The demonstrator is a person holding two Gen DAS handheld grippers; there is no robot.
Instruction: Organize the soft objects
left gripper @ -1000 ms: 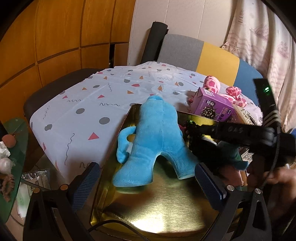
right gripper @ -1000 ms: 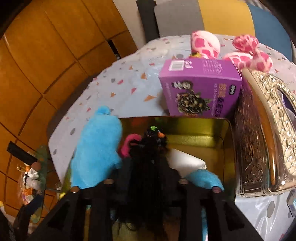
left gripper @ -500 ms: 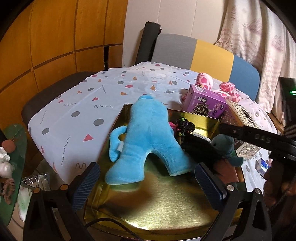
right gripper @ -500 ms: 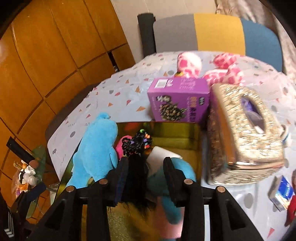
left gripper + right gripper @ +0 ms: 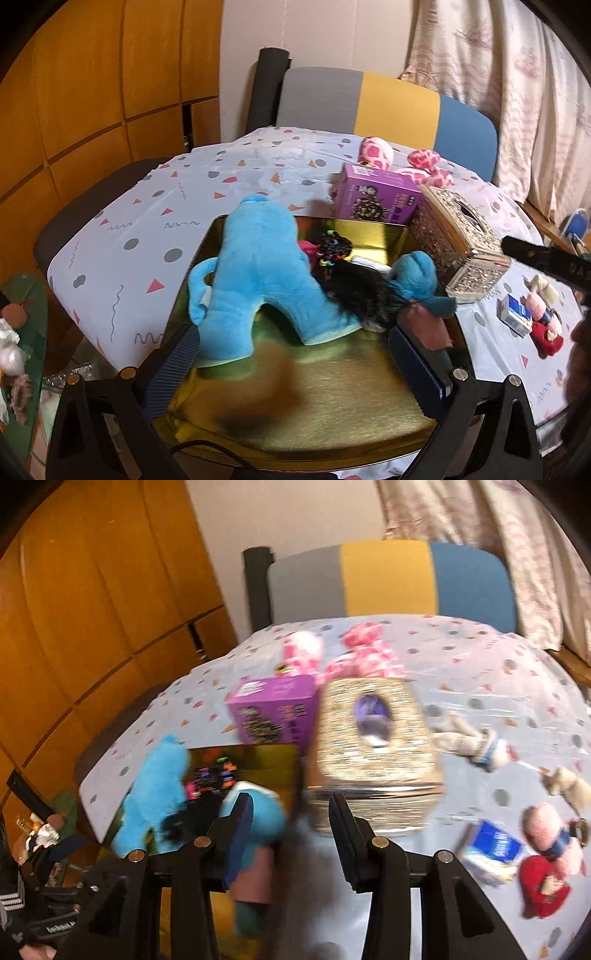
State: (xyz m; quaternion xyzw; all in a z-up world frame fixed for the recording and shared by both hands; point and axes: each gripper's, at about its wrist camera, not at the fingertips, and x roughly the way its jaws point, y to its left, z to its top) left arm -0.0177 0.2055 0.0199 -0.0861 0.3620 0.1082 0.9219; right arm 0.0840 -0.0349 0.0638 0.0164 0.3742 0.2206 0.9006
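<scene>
A gold tray (image 5: 325, 398) at the table's near edge holds a big blue plush (image 5: 258, 273), a black-haired doll with coloured beads (image 5: 354, 284) and a small teal plush (image 5: 417, 277). The same tray (image 5: 273, 757) and blue plush (image 5: 155, 794) show blurred in the right wrist view. My left gripper (image 5: 295, 365) is open and empty over the tray's near part. My right gripper (image 5: 291, 834) is open and empty, raised to the right of the tray. A pink pig plush (image 5: 546, 830), a red plush (image 5: 543, 890) and beige plush toys (image 5: 476, 742) lie on the cloth at right.
A purple box (image 5: 376, 195) and a glittery gold tissue box (image 5: 461, 243) stand behind the tray. A pink spotted plush (image 5: 402, 162) lies beyond them. A small blue and white packet (image 5: 491, 849) lies near the pig. A colour-block chair (image 5: 369, 103) stands at the far side.
My right gripper opened, let go of the black-haired doll into the tray, and pulled back to the right. My left gripper drew back and rose slightly.
</scene>
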